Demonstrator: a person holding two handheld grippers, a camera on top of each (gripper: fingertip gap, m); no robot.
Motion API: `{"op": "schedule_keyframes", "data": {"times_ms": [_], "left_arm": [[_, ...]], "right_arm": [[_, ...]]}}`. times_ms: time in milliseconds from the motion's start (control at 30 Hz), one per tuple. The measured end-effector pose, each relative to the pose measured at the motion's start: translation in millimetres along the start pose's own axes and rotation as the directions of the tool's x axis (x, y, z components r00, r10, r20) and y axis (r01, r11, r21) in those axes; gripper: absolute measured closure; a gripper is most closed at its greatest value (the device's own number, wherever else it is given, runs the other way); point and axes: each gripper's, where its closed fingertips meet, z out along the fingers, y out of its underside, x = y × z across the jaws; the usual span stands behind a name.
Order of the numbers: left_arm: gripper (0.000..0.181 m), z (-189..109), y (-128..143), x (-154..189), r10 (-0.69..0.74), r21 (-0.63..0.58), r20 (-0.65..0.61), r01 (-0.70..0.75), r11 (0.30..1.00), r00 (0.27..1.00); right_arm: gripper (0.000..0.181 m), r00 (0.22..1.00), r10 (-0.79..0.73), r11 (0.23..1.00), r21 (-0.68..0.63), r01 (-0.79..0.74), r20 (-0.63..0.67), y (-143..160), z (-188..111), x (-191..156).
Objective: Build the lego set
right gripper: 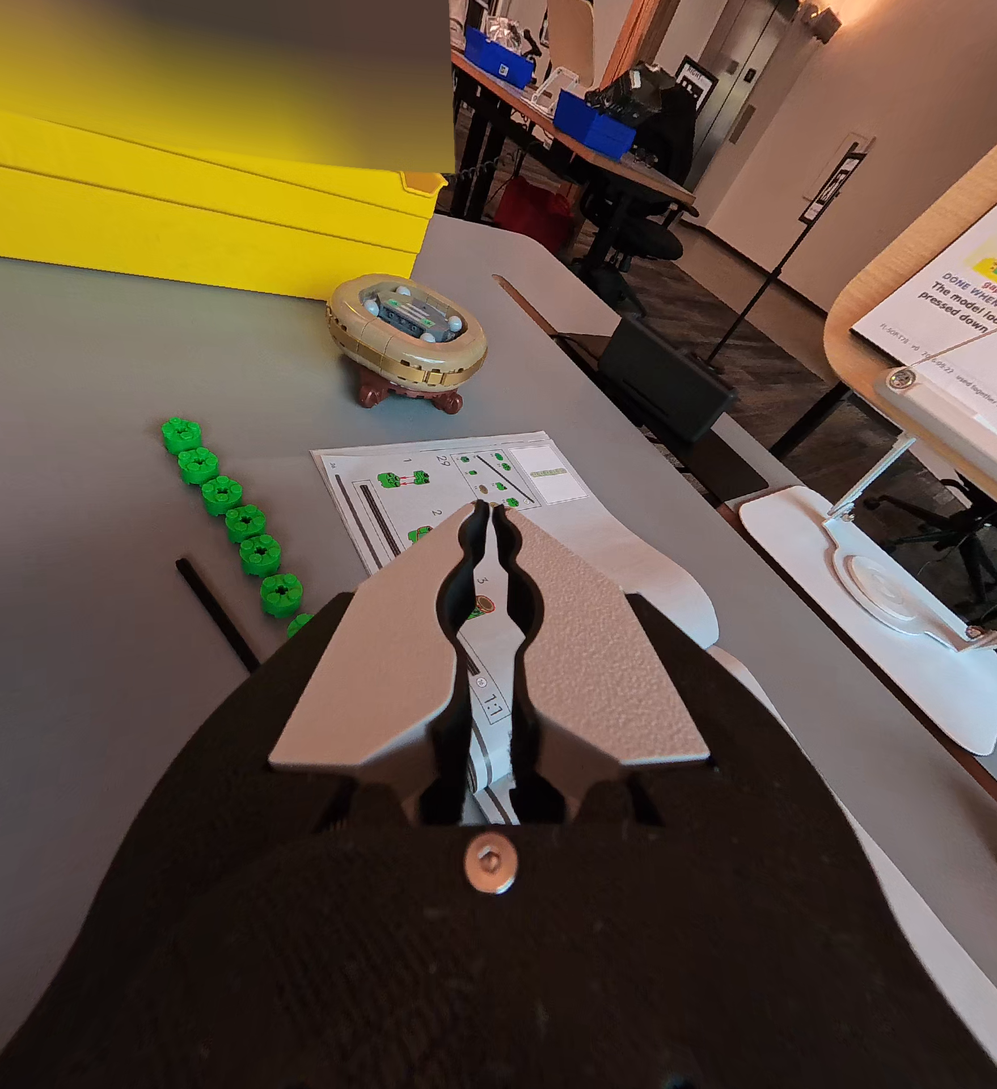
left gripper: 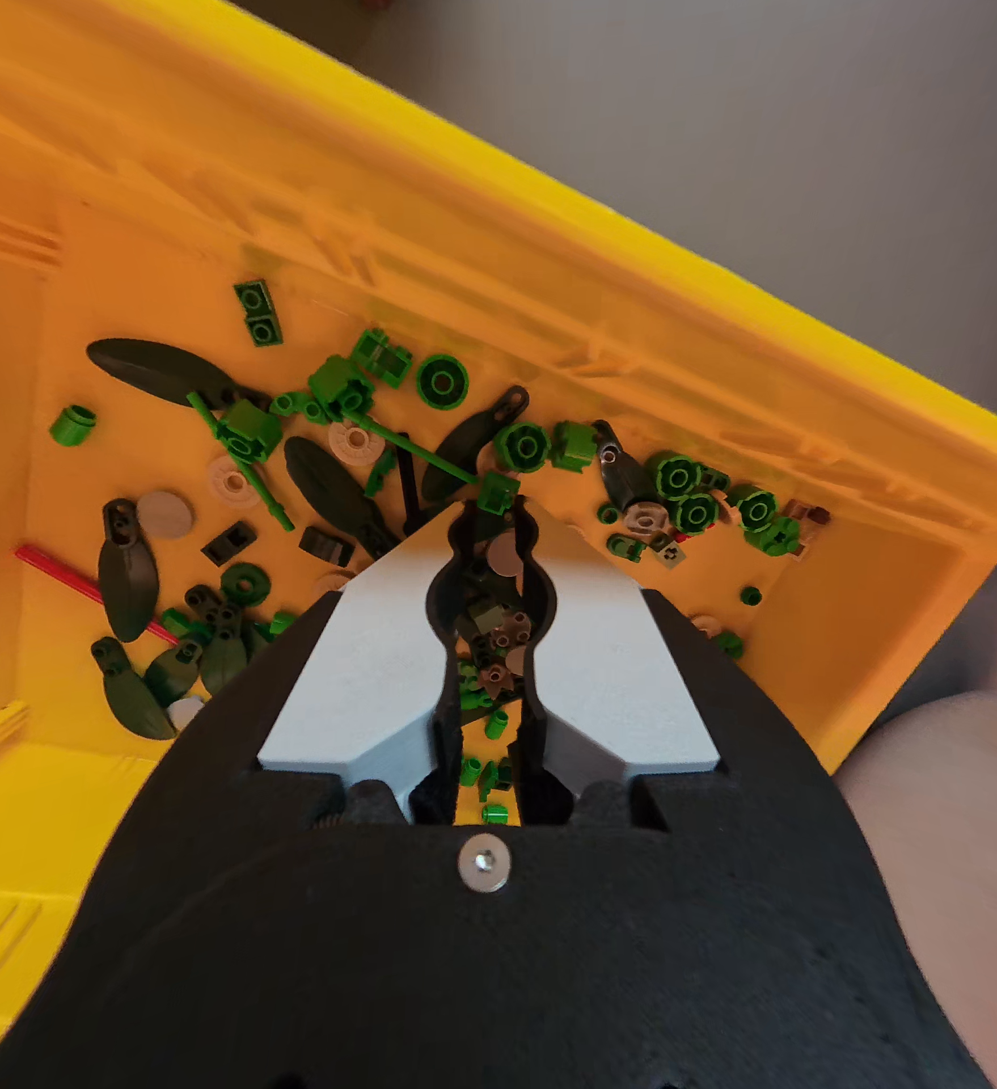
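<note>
**Left gripper pinching a green brick in the bin, right gripper idle over the instructions**

Your left gripper (left gripper: 491, 501) is down inside the yellow bin (left gripper: 602, 247), and its tips are pinched on a small bright green brick (left gripper: 499, 490) that sits at the end of a thin green rod (left gripper: 419, 448). Around that brick lies the loose pile: dark green leaf pieces (left gripper: 125, 583) to its left, a round green piece (left gripper: 442, 382) beyond it toward the bin wall, a cluster of green round bricks (left gripper: 695, 511) to its right, and a red bar (left gripper: 89, 589) farther left, past the leaves. A tan round tile (left gripper: 505, 557) shows through the gap between the fingers, just behind the brick.

Your right gripper (right gripper: 489, 510) hangs over the grey bench (right gripper: 72, 365) with its tips nearly pressed together and nothing between them. They sit above the open instruction sheet (right gripper: 425, 471). Left of the sheet you have a row of green round bricks (right gripper: 244, 522) laid out in a line, and a black axle (right gripper: 213, 613) lies left of that row. Beyond the sheet stands the tan oval pot on brown feet (right gripper: 406, 336), right by the outer wall of the yellow bin (right gripper: 190, 236). To the right of the sheet, off the bench edge, a white stand (right gripper: 873, 595) carries a printed board (right gripper: 967, 318).
</note>
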Motion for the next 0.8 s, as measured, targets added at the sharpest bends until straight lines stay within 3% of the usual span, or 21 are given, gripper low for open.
{"op": "schedule_keyframes", "data": {"times_ms": [267,467,633,733,800], "left_arm": [[0.172,-8.8,-0.4,3.8,-0.016,0.025,-0.029,0.016,1.000,0.999],[0.173,-63.1,-18.5,-11.0,-0.133,0.288,0.025,0.121,0.950,0.991],[0.172,-118.7,-64.9,-2.0,-0.160,0.547,0.019,0.123,0.828,0.987],[0.172,-140.2,-113.2,27.3,-0.122,0.662,-0.099,0.157,0.733,0.988],[0.172,-139.8,-145.0,51.9,-0.109,0.677,-0.228,0.238,0.696,0.967]], "right_arm": [[0.180,1.000,-0.005,1.000,-0.005,0.005,0.010,0.1,0.1,-2.1],[0.180,1.000,-0.016,1.000,-0.014,0.016,0.018,-1.1,1.6,-4.4],[0.180,0.999,-0.039,0.999,-0.006,0.039,0.023,-8.2,0.1,-9.1],[0.178,0.997,-0.070,0.997,0.016,0.070,0.030,-16.4,-1.3,-15.5],[0.175,0.993,-0.111,0.993,0.028,0.110,0.034,-22.4,-1.9,-21.7]]}}
